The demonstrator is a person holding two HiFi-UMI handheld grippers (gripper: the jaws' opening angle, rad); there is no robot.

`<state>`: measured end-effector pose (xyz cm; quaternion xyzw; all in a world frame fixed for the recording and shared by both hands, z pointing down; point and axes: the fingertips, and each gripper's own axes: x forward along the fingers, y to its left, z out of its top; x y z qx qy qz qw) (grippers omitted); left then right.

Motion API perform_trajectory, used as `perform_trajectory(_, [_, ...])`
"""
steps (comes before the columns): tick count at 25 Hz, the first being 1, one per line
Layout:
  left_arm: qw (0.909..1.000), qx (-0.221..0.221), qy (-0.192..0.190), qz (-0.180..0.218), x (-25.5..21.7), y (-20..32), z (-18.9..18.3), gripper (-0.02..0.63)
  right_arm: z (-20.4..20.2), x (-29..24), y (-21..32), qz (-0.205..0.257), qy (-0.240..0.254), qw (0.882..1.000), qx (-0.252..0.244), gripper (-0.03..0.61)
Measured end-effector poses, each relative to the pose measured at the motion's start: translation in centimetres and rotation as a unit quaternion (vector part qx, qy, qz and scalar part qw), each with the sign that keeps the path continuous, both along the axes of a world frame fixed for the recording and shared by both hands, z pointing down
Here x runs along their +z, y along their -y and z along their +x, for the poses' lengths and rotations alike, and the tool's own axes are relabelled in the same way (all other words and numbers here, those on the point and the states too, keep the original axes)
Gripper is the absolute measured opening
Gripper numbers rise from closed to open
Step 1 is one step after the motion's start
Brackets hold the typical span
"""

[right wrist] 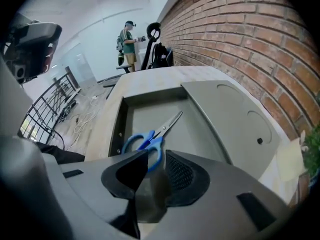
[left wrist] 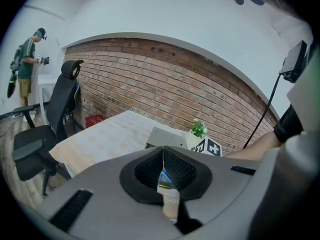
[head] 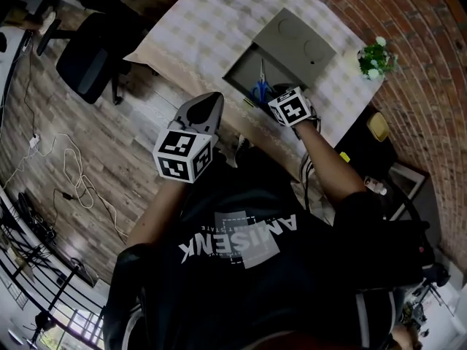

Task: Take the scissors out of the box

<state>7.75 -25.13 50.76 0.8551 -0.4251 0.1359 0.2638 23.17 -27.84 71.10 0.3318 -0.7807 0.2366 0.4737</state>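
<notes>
**Right gripper poised at the scissors; nothing lifted yet**

You are standing at a table (head: 208,17) covered with a pale checked cloth, set against a brick wall. On it sits a shallow grey box (right wrist: 150,106) with its lid (right wrist: 235,119) swung open and leaning back toward the wall.

The scissors (right wrist: 159,130) lie flat on the floor of the box. Their blue handles point toward you and their metal blades point away.

Your right gripper (right wrist: 156,153) reaches into the box with its jaws apart. The near blue handle loop shows just past the jaw tips, in line with the gap between them. The jaws are not gripping it.

Your left gripper (left wrist: 162,149) is held back from the table near your body. Its jaws are pressed together with nothing between them.

A small potted plant (head: 376,57) stands near the box, by the wall. An office chair (head: 91,46) stands beside the table's far end.

The task looks to be at its opening stage. The box is open and the right gripper is lined up on the handles. You have yet to close on them, lift the scissors clear of the box walls and set them down outside.
</notes>
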Motion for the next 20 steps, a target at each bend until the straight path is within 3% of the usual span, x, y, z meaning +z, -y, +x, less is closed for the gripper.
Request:
perform_trajectory(8, [1.0,0.005,-0.003,-0.005,0.5,0.3,-1.0,0.014,1.4,1.4,0.4,-0.02,-0.071,0.997,0.027,0.098])
perform_trajectory(13, [0.9999,0.004,-0.007,-0.006,0.8,0.4,-1.3,0.014,1.1,1.8,0.3,-0.061,-0.048,0.996,0.041,0.09])
perform_trajectory(20, [0.9999,0.005,-0.008,-0.01,1.2,0.3,-1.4,0.014,1.6,1.9,0.6,-0.065,-0.055,0.995,0.057,0.067])
